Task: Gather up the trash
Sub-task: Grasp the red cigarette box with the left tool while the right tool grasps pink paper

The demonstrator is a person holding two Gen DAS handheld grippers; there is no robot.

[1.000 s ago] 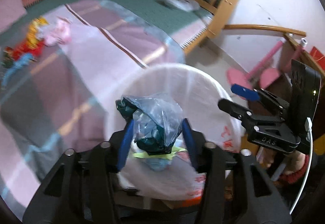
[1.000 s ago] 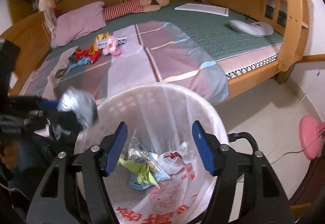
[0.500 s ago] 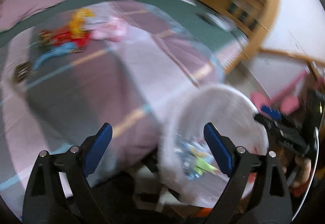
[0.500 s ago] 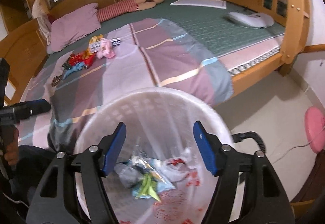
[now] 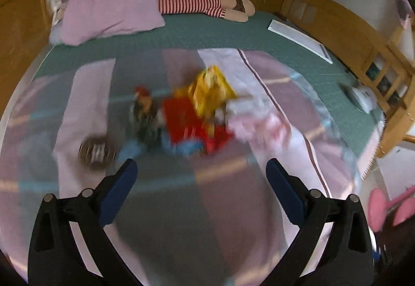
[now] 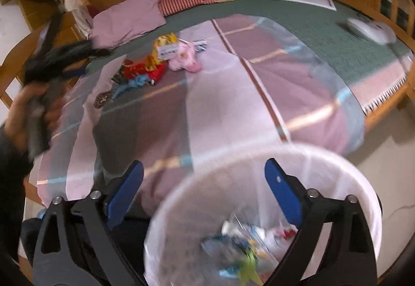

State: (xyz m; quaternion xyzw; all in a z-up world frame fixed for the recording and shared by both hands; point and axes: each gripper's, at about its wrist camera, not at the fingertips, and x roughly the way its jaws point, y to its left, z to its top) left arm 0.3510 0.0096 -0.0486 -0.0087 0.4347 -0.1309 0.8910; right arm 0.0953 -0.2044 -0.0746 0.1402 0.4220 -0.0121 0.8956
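Loose trash lies blurred on the striped bedspread: a yellow wrapper (image 5: 210, 89), a red packet (image 5: 186, 120), a pink bag (image 5: 259, 125), blue scraps (image 5: 181, 148) and a round dark lid (image 5: 96, 151). My left gripper (image 5: 201, 169) hovers over the bedspread just short of that pile, its jaws opening with nothing between them. My right gripper (image 6: 204, 168) hangs above the near rim of the white lined bin (image 6: 358, 182), jaws also opening and empty. Crumpled bags and wrappers (image 6: 246, 242) lie inside the bin. A hand (image 6: 23, 109) carries the left tool at the far left of the right wrist view.
A pink pillow (image 5: 111, 8) and a striped stuffed doll (image 5: 197, 2) lie at the head of the bed. A flat white board (image 5: 298, 39) and a white device (image 5: 363, 98) rest on the green mat. Wooden bed rails (image 5: 384, 73) stand on the right, with a pink stool (image 5: 378, 208) on the floor.
The left gripper let go of the plastic bag bundle over the bin, spread wide and swung across to the bed's trash pile. The right gripper widened and shifted left; the bin now sits lower right.
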